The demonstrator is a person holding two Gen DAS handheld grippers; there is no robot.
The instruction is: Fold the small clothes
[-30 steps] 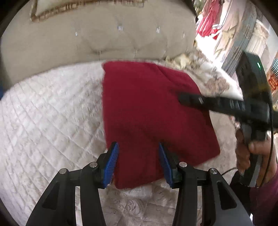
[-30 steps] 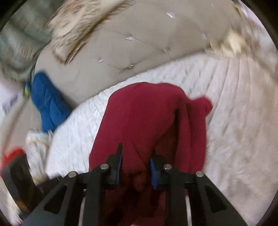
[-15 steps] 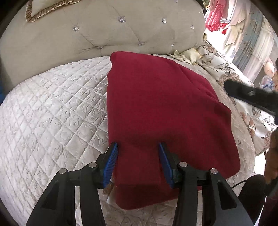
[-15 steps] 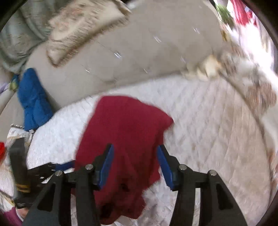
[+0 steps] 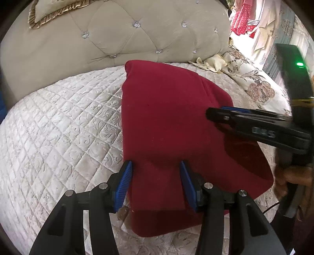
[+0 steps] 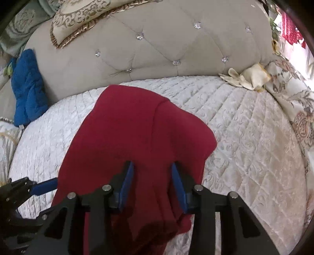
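Note:
A dark red garment (image 5: 166,121) lies folded into a rough rectangle on the white quilted bed (image 5: 58,127). My left gripper (image 5: 157,176) stands open low over its near left corner, blue pads apart astride the cloth, which runs on under them. My right gripper (image 6: 153,176) is over the garment's (image 6: 133,133) right part; its jaws are closing with red cloth between the pads, which do not press on it. In the left wrist view the right gripper (image 5: 214,116) reaches in from the right. The left gripper (image 6: 39,187) shows at the lower left of the right wrist view.
A beige tufted headboard (image 5: 137,39) rises behind the bed, with a fringed pillow (image 6: 82,17) on top. A blue cloth (image 6: 27,86) sits at the left, a cream cloth (image 6: 249,76) at the far right corner. A floral bedspread (image 5: 259,86) covers the right edge. A hand (image 5: 294,176) holds the right gripper.
My right gripper let go of the raised red fold, which dropped flat, drew back with jaws wide, then returned over the cloth with jaws narrower. My left gripper sank slightly closer to the cloth.

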